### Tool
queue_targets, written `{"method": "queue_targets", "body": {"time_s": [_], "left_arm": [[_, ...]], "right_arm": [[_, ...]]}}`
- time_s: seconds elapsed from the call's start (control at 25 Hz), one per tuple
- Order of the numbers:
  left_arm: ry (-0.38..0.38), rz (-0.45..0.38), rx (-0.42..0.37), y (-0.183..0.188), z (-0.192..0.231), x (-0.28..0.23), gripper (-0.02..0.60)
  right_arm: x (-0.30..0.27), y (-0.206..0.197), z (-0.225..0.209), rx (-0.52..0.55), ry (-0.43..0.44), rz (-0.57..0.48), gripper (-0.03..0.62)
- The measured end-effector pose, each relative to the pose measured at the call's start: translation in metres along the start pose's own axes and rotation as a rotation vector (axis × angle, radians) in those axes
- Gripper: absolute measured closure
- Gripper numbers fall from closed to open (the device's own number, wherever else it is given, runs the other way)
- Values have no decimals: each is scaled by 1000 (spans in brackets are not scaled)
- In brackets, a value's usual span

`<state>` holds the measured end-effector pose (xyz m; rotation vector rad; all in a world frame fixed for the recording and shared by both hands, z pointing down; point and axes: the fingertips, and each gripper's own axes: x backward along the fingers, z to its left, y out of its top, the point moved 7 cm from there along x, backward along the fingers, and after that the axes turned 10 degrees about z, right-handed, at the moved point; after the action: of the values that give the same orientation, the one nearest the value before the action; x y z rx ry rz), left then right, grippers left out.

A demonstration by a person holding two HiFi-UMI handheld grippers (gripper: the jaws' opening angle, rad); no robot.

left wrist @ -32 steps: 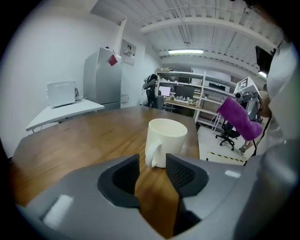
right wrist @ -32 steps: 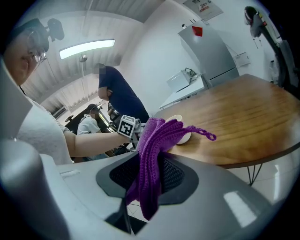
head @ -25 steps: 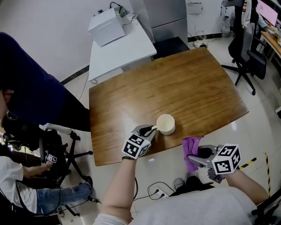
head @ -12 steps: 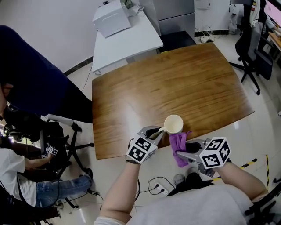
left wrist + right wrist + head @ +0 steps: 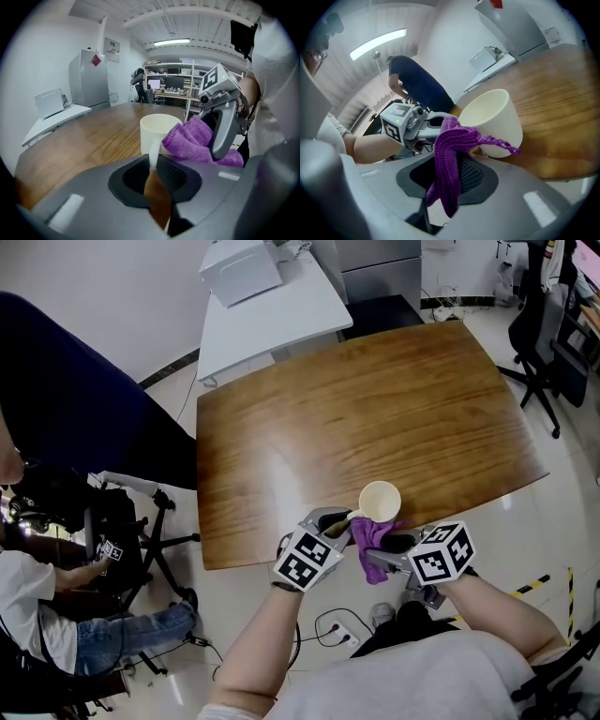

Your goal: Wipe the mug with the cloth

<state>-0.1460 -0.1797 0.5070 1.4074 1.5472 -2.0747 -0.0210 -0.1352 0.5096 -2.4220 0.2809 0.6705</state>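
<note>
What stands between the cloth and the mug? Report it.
Nothing visible. The purple cloth, clamped in the right tool, appears to press against the side of the mug; the left tool grips its handle.

The right gripper (image 5: 379, 557) has come in from beyond the counter's (image 5: 328, 418) edge to the mug (image 5: 380, 500). The cloth (image 5: 368, 538) in its jaws, earlier well apart from the mug, now touches the mug's side.

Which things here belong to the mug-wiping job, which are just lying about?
Job: cream mug, purple cloth, left tool on the mug's handle, right tool holding the cloth.
Lying about: white side table, white box on it, office chair.
</note>
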Motion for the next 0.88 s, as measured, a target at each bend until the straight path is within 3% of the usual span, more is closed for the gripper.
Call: {"method": "queue_targets", "body": {"time_s": [0.24, 0.44, 0.68, 0.88], "left_arm": [[-7, 7, -12, -1, -2, -1, 534], [-7, 2, -9, -2, -1, -1, 534], [-5, -12, 7, -3, 1, 0, 533], [-12, -13, 1, -4, 3, 0, 534]], "right_arm": [[-12, -8, -19, -252, 52, -49, 477], [-20, -21, -33, -290, -12, 3, 477], [-7, -24, -19, -164, -23, 20, 477], [25, -7, 13, 70, -50, 13, 477]]}}
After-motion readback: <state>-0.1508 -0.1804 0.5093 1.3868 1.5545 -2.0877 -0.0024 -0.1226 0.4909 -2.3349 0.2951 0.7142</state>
